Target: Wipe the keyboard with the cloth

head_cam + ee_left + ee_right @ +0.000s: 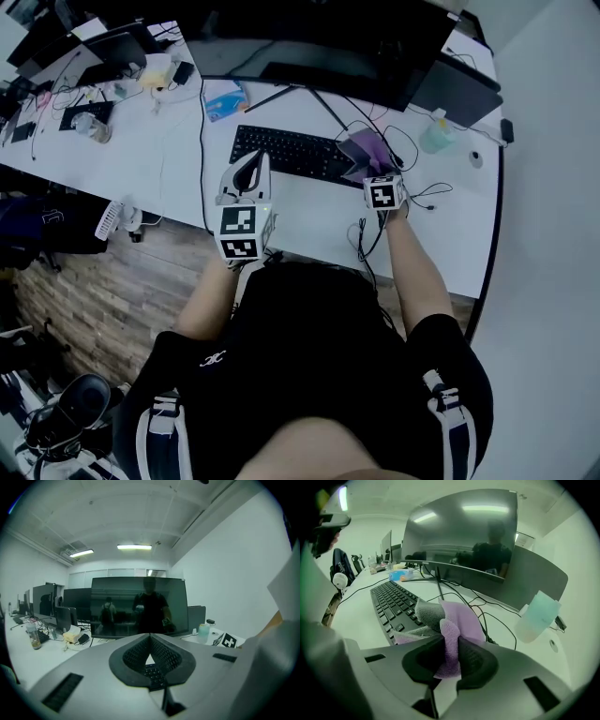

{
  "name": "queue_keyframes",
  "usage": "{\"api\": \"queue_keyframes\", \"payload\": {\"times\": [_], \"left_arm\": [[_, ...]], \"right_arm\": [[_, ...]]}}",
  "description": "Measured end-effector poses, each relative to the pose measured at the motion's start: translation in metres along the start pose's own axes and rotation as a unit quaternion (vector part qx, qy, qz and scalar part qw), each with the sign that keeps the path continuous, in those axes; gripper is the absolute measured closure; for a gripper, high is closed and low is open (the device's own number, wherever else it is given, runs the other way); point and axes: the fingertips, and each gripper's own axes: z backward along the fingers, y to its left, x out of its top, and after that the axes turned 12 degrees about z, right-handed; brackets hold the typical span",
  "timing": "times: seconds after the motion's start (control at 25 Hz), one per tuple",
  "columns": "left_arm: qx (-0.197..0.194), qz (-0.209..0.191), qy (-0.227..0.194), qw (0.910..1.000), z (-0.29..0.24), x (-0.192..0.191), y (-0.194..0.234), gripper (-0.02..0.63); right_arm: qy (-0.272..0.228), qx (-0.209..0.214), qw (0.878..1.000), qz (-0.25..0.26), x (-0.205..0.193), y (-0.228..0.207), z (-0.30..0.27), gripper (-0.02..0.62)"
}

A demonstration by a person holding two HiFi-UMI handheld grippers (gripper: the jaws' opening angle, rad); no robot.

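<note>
Head view overhead, down; all share keyboard.

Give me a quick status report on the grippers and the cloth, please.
Right gripper shut on cloth at keyboard's right end. Left gripper shut, empty, near its left end. Cables beside cloth.

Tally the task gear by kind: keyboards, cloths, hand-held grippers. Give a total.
Keyboard: 1
Cloth: 1
Hand-held grippers: 2 (left hand-held gripper, right hand-held gripper)
Total: 4
</note>
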Motion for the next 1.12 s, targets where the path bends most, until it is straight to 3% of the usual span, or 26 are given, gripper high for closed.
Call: {"api": "queue_keyframes", "payload": {"times": [0.2,0.6,1.12], "left_arm": [[0.019,0.002,0.0,0.9998,0.006,-0.001,0.012,0.594],[0.04,0.005,0.001,0.9992,0.016,-0.003,0.036,0.594],[0.081,0.023,-0.004,0.9965,0.042,-0.007,0.096,0.594]], "right_arm": [[0.0,0.018,1.0,0.013,0.008,-0.006,-0.011,0.504],[-0.002,0.03,0.989,0.146,0.048,0.029,-0.026,0.509],[-0.027,0.066,0.988,0.136,0.096,0.088,-0.046,0.511]]}}
